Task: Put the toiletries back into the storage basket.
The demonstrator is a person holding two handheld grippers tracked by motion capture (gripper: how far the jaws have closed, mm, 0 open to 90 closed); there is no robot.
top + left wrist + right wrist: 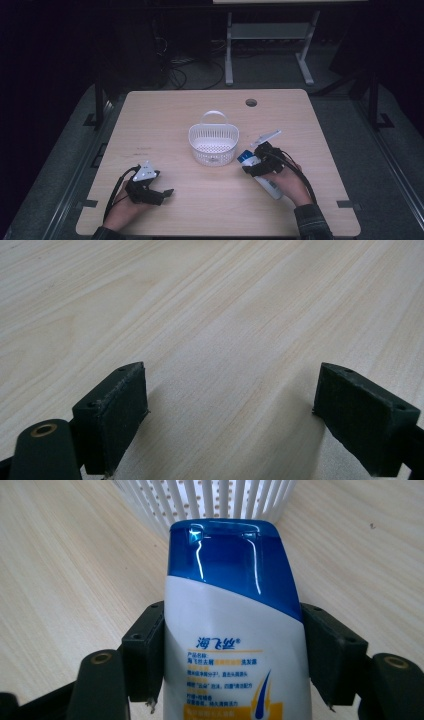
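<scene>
Shampoo, in a white plastic bottle with a blue flip cap [230,625], sat pinched between the right tongs [232,650], whose two black pads pressed on either flank of its body just below the cap. In the right gripper view the blue cap pointed away toward a white slotted plastic basket [210,502], whose ribbed wall stood just beyond the cap; whether the cap touched that wall could not be told. Blue lettering and a yellow band ran across the bottle's white label, its lower part cut off by the picture's edge.

From the high view the bottle [265,181] lay at a slant on the right half of the pale wooden table [165,115], its cap end nearer the basket [213,145] and its base toward the person's right hand [287,187]. The right tongs [256,164] crossed the bottle near its cap, just right of the basket. The basket stood upright about mid-table with its looped handle at the far side; its inside showed white.

The left tongs [167,192] rested at the near left of the table, well apart from basket and bottle, held in the person's left hand [125,210] with a grey three-cornered plate on top. In the left gripper view the left tongs [230,410] stood spread wide, with bare wood grain between the two black pads [120,410].

A round cable hole [251,102] sat near the table's far edge, right of centre.
</scene>
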